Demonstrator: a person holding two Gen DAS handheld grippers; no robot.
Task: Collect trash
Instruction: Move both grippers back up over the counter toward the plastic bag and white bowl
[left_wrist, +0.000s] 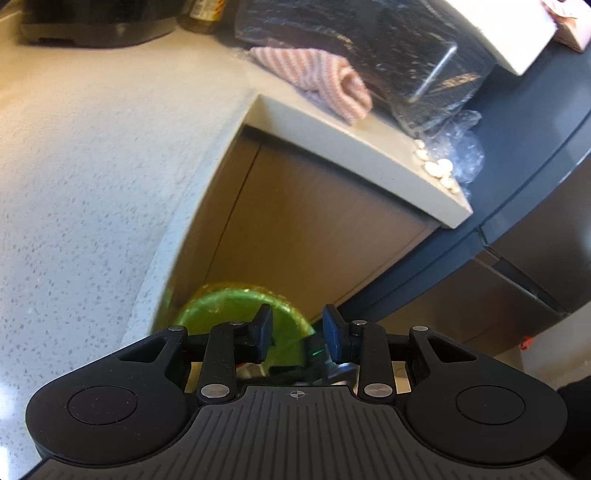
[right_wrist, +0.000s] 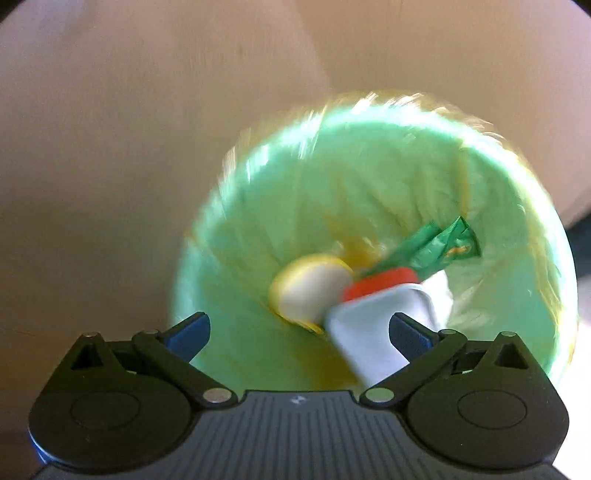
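A bin with a green liner fills the right wrist view. Inside lie a white container with a red cap, a yellow-rimmed white lid and a green wrapper. My right gripper hangs open above the bin's mouth; the blurred white container lies below and behind its right finger, not pressed by either pad. In the left wrist view the same bin stands below the counter's corner. My left gripper is over it, jaws partly apart with nothing between the pads.
A speckled counter carries a pink striped cloth, a black plastic-wrapped item, crumpled clear plastic and small white pieces at its edge. A wooden cabinet front stands behind the bin. A dark appliance sits far left.
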